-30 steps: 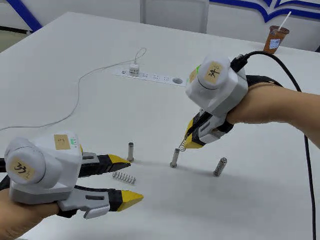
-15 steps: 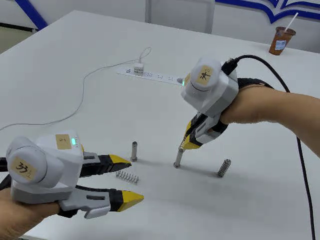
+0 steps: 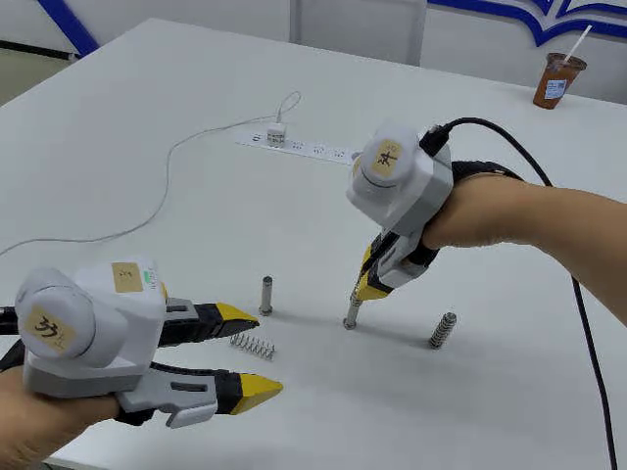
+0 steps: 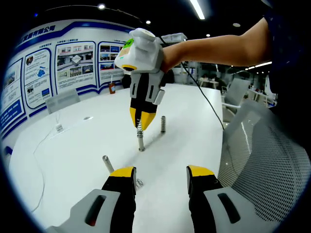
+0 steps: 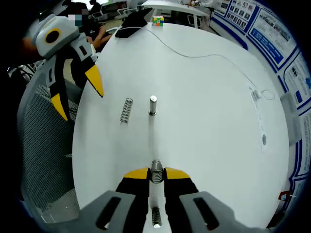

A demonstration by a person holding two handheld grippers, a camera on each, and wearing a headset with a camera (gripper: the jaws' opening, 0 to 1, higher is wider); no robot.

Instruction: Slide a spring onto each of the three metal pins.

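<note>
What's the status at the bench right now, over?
Right tool shut on a spring, atop the middle pin. Left tool open, hovering. Loose spring beside the bare pin; nothing blocking.

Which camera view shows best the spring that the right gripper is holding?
The left gripper view: it shows the spring from the side, below the right gripper and its yellow tips, over a pin. The right gripper view shows it pinched between the jaws, nearly end-on. In the head view it is tiny, partly hidden.

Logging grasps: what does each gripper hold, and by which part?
The right gripper pinches a spring by its upper end, over the middle pin. The left gripper is open and holds nothing.
</note>
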